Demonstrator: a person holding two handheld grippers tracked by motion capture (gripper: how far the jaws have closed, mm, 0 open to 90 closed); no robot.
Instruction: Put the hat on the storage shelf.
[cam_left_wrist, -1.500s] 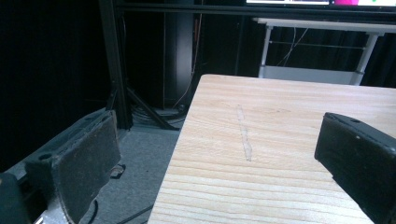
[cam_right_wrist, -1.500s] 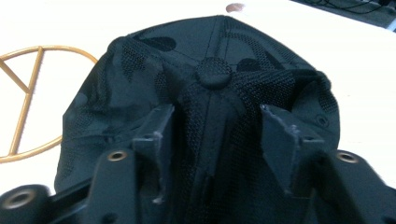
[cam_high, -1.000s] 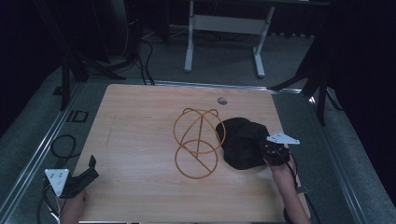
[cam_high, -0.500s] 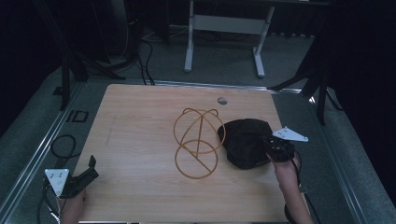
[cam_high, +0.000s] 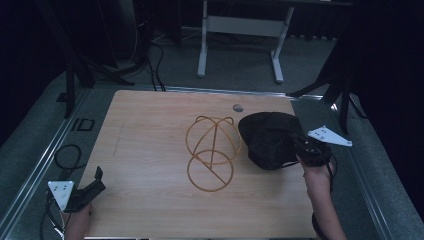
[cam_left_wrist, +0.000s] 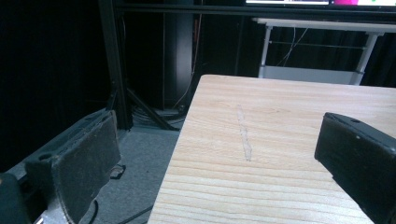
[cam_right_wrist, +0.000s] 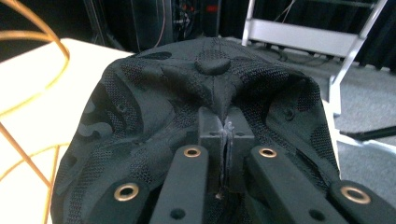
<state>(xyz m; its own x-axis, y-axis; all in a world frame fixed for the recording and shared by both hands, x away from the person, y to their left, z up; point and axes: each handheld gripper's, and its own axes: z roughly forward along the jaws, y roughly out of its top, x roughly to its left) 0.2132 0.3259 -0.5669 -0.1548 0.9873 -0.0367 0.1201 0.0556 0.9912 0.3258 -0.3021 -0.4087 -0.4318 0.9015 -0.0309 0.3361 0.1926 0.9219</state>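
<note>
A black mesh cap (cam_high: 270, 139) hangs lifted above the right side of the wooden table (cam_high: 150, 130), pinched at its rear by my right gripper (cam_high: 306, 150). In the right gripper view the jaws are closed tight on a fold of the cap (cam_right_wrist: 205, 107), just below its top button. A gold wire stand (cam_high: 212, 152), a dome on a ring, stands at the table's middle, left of the cap, and its wires (cam_right_wrist: 28, 60) curve past on the left. My left gripper (cam_high: 92, 186) rests at the table's near left corner, jaws wide apart with nothing between them (cam_left_wrist: 219, 158).
A small grey disc (cam_high: 238, 107) lies near the table's far edge. A white-legged frame (cam_high: 240, 30) stands on the floor beyond the table. Cables (cam_high: 67, 155) lie on the floor at the left.
My right gripper has risen with the cap, which has come up off the table and moved slightly away from the wire stand. The left gripper has stayed put.
</note>
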